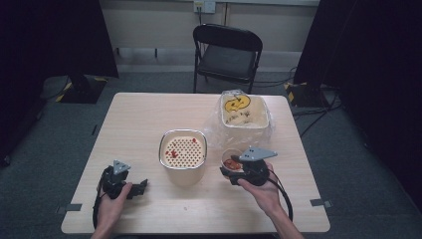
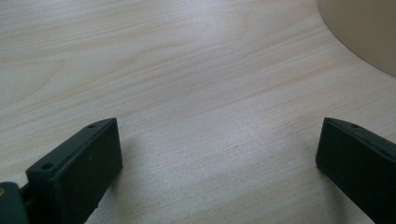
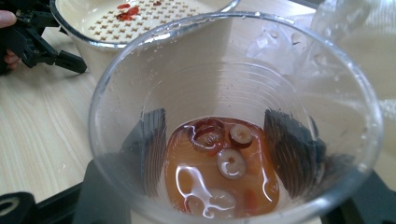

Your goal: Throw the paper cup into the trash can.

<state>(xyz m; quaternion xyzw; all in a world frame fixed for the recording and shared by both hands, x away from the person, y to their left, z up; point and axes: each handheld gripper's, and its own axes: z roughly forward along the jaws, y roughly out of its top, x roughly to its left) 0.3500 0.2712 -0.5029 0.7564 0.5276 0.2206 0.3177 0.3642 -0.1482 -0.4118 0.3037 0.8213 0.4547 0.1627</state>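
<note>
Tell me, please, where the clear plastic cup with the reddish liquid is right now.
In the high view the clear cup sits right of centre, held in the right claw, just right of the strainer tub and in front of the pumpkin container.

Worktop [image 1: 149, 114]: pale wood with fine grain lines.

Strainer tub [image 1: 182, 149]: cream, with a silver rim; its insert carries a regular grid of small holes and a few red flecks.

Cup [image 3: 233, 121]: clear plastic, holding orange-brown liquid with dark red, pale-centred slices.

Far container [image 1: 245, 112]: cream-white, marked with a yellow pumpkin face outlined in black; it sits on clear plastic film.

Left claw [image 1: 130, 189] and right claw [image 1: 234, 173]: black, each topped by 1 grey plate.

Chair [image 1: 226, 52]: black.

Floor [image 1: 50, 139]: grey carpet.

Side curtains [image 1: 50, 35]: black.
</note>
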